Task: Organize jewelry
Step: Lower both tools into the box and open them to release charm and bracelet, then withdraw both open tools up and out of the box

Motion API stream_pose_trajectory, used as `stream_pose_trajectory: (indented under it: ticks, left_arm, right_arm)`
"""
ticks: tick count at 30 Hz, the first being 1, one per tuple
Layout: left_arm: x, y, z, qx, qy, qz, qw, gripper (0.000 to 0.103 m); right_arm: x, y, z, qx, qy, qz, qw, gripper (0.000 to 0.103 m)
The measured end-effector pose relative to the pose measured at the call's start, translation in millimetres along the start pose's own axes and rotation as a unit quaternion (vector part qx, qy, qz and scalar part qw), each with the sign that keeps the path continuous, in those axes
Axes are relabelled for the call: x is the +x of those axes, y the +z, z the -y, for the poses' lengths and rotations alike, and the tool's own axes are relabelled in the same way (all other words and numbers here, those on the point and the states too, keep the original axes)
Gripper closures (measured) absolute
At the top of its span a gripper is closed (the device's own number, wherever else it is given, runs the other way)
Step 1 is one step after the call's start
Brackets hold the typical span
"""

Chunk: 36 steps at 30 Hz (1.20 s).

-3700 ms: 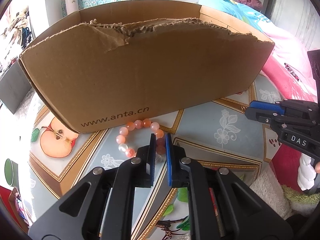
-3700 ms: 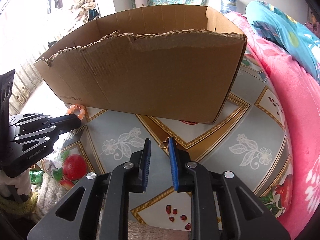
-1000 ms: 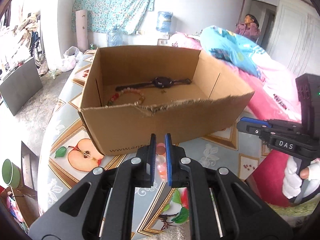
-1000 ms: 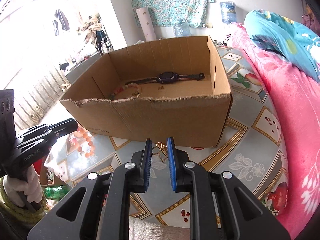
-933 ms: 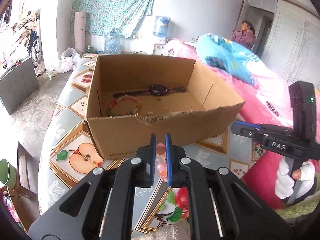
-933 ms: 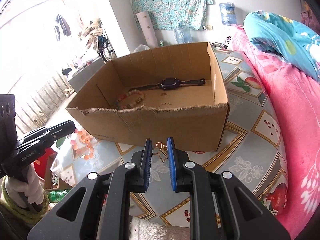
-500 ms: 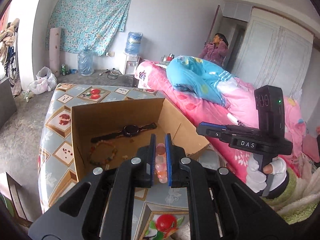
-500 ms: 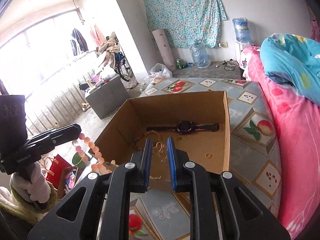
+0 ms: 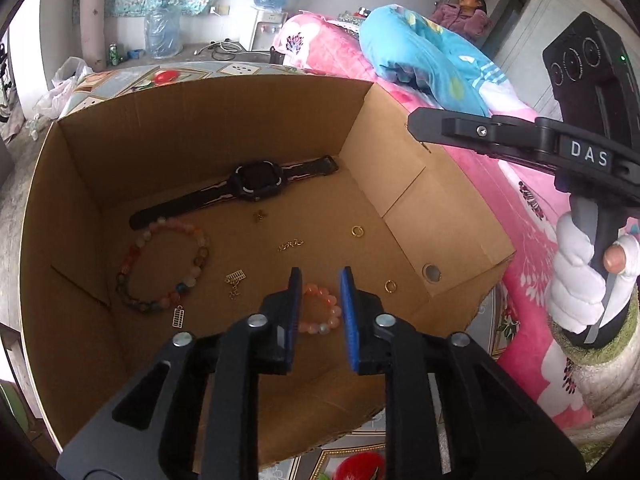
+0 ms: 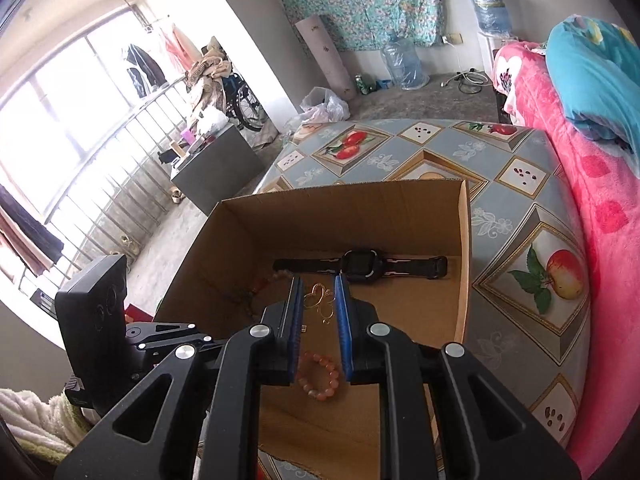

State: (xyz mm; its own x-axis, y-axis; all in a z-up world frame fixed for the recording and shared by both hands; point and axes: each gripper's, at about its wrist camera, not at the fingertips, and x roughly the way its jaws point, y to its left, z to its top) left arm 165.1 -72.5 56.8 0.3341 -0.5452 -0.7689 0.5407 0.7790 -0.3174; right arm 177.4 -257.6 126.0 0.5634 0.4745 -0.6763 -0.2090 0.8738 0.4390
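Inside the open brown cardboard box [image 9: 404, 184], toward its near edge, lies the pink beaded bracelet [image 9: 320, 312], under the left tool [image 9: 318, 294], whose jaws stand apart and empty. The right tool [image 10: 318, 304] pinches a gold heart-shaped pendant [image 10: 318, 298] above the box floor. Lower it well inside the walls, then part the jaws gently.

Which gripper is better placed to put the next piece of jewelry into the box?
The right gripper. It holds a gold pendant above the open cardboard box. The left gripper is open and empty; its pink bead bracelet already lies on the box floor.
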Motion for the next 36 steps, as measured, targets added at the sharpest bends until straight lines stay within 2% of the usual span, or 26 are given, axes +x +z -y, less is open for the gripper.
stream_pose_trajectory:
  ticks: [3, 7, 12, 15, 19, 24, 31, 33, 36]
  left_arm:
    - [-12.6, -0.7, -6.8, -0.015, 0.000, 0.021, 0.9997, 0.080]
    - [-41.9, -2.7, -13.6, -0.021, 0.029, 0.068, 0.9970, 0.074]
    - [-78.3, -5.9, -26.0, -0.037, 0.069, 0.121, 0.9896, 0.061]
    - [-96.3, -10.3, -38.4, -0.047, 0.100, 0.141, 0.9839, 0.052]
    - [-107.2, -15.0, -58.2, -0.072, 0.118, 0.147, 0.9794, 0.050]
    - [-109.4, -24.7, -75.6, -0.096, 0.119, 0.143, 0.9778, 0.047]
    - [-111.3, -35.5, -81.5, -0.111, 0.116, 0.142, 0.9768, 0.043]
    - [-113.0, -38.5, -82.4, -0.117, 0.116, 0.144, 0.9757, 0.043]
    - [-116.0, -42.5, -83.7, -0.128, 0.111, 0.145, 0.9748, 0.042]
  right_arm:
    - [15.9, 7.2, 2.1, 0.005, 0.012, -0.039, 0.999, 0.087]
    - [50.0, 14.8, 1.4, 0.003, 0.005, -0.121, 0.993, 0.087]
    - [94.8, 16.4, 3.1, -0.018, -0.063, -0.209, 0.976, 0.087]
    - [112.9, 15.2, 2.2, -0.037, -0.100, -0.239, 0.965, 0.087]
    - [126.6, 12.1, 1.6, -0.050, -0.135, -0.268, 0.953, 0.087]
    - [127.0, 11.1, 0.2, -0.058, -0.157, -0.272, 0.948, 0.087]
    - [121.3, 9.5, -2.3, -0.057, -0.164, -0.256, 0.951, 0.086]
    - [115.9, 9.9, -4.0, -0.054, -0.162, -0.246, 0.954, 0.086]
    - [89.2, 14.6, -9.9, -0.043, -0.138, -0.209, 0.967, 0.086]
